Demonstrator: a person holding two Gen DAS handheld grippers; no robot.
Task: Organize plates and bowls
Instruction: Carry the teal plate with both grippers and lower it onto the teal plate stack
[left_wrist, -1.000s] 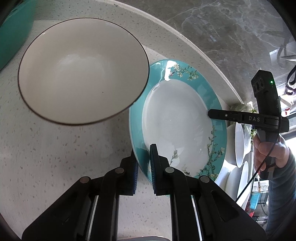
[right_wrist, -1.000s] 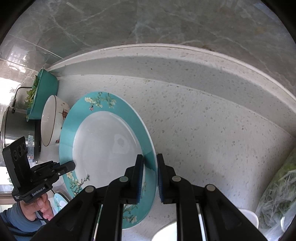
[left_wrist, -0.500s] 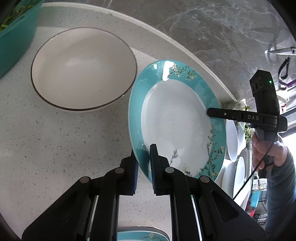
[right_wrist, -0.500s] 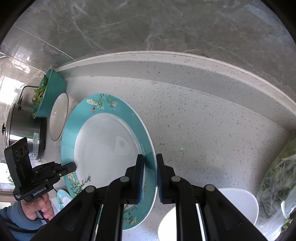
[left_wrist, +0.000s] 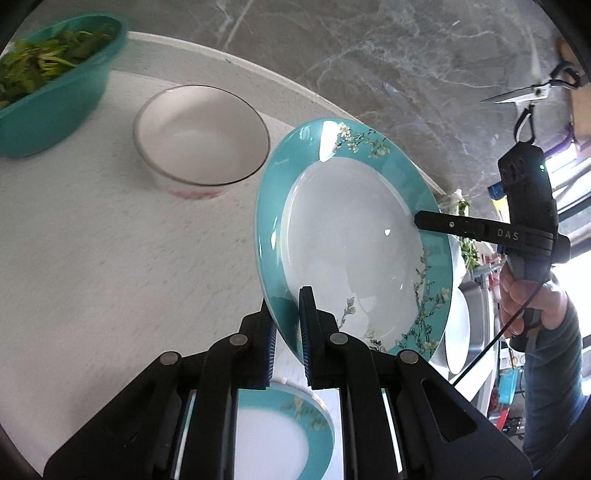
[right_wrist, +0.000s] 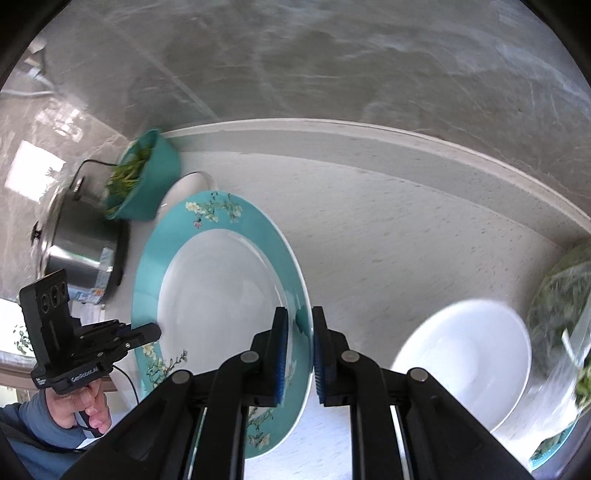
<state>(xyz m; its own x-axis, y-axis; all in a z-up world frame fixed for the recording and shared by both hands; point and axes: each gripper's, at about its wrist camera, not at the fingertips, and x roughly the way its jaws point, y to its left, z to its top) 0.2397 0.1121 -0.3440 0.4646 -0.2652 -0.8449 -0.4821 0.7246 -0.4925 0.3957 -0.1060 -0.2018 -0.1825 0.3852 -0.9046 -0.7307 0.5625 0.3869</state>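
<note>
Both the left tongs (left_wrist: 286, 325) and the right tongs (right_wrist: 297, 350) clamp opposite rim edges of the teal plate (left_wrist: 351, 236), held tilted above the surface (left_wrist: 110, 258). Left of the plate a white bowl (left_wrist: 201, 134) stands apart; right of it bare surface runs to a white dish (right_wrist: 465, 354).

Teal-rimmed plate (left_wrist: 354, 236) between the jaws – white centre, blossom sprigs, white dark-rimmed bowl (left_wrist: 201, 134) beyond, teal basin (left_wrist: 51, 110) of greens, speckled white counter (left_wrist: 110, 258).
</note>
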